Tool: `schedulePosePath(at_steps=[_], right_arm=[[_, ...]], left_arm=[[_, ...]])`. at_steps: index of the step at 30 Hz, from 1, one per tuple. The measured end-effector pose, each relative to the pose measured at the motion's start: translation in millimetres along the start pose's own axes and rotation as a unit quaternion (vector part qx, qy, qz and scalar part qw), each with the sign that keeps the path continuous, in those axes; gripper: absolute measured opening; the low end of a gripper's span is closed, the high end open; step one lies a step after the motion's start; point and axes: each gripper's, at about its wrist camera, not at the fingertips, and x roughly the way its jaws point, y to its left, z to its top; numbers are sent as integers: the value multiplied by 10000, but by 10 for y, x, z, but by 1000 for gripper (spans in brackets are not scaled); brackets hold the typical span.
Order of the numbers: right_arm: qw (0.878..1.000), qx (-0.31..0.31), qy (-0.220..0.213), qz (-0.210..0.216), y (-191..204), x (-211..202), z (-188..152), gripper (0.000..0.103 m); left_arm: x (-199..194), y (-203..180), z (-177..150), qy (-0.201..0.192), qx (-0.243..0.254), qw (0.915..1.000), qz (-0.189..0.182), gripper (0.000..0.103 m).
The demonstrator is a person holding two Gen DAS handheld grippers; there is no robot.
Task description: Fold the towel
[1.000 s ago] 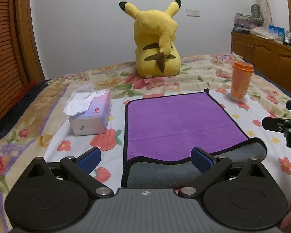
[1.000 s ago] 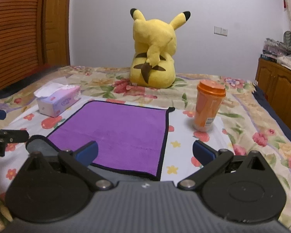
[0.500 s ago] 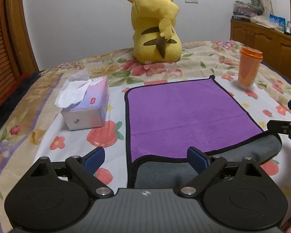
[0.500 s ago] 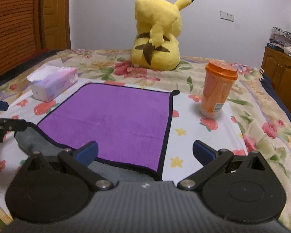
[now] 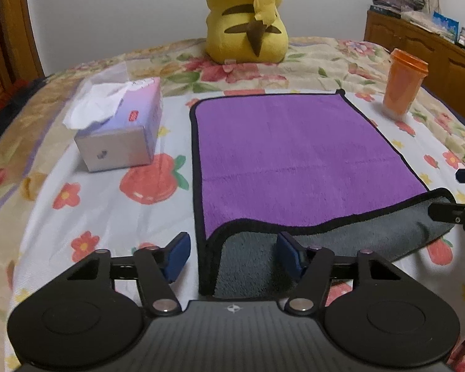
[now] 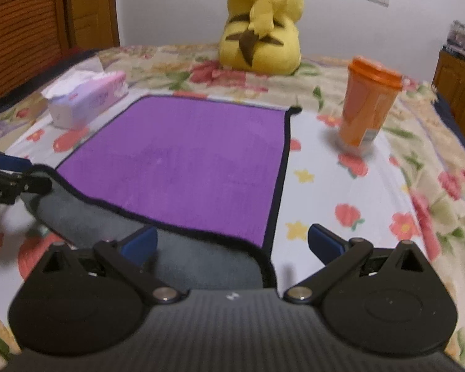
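A purple towel (image 5: 297, 158) with a black hem and grey underside lies flat on the flowered bedspread; its near edge is curled over, grey side up (image 5: 325, 245). It also shows in the right wrist view (image 6: 189, 161). My left gripper (image 5: 232, 254) is open and straddles the towel's near left corner. My right gripper (image 6: 232, 245) is open and straddles the near right corner. Each gripper's fingers show at the edge of the other's view, with the right gripper's fingers (image 5: 449, 214) in the left wrist view and the left gripper's fingers (image 6: 12, 183) in the right wrist view.
A tissue box (image 5: 121, 130) stands left of the towel. An orange lidded cup (image 5: 403, 83) stands to its right, also in the right wrist view (image 6: 367, 105). A yellow plush toy (image 5: 248, 18) sits beyond. A wooden cabinet (image 5: 424, 46) lines the right wall.
Both grippers have moved forward and lower toward the towel's near corners. The towel has not moved and both stay open.
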Motion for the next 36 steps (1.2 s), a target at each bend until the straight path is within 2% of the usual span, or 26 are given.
schedulePosePath(at_steps=[4,9,11,15,21,29,32,34,36], right_arm=[[9997,74,227,103,-11,58,-27,103],[9987,203,409,236,-43,89,-44,102],[9982,240,461,285,-57,98,-49,91],[9972,318,569,364,-74,117,-60,87],[9958,404,643,514,-99,111,-51,72],[9953,510,618,538,-189,66,-3,43],[9953,540,639,495,-237,78,6,30],[9948,557,681,504,-264,90,4,25],[9949,511,693,522,-268,92,2,19]], left_arm=[[21,38,-22,74,-95,9999,-88,58],[29,73,-30,149,-222,9995,-161,53],[35,72,-37,175,-209,9995,-149,52],[51,62,-50,233,-183,9994,-175,44],[56,48,-61,264,-127,9994,-164,35],[50,41,-58,256,-81,9995,-152,29],[47,37,-57,257,-91,9995,-168,24],[38,42,-54,245,-103,9994,-211,16],[14,46,-52,208,-120,9994,-237,13]])
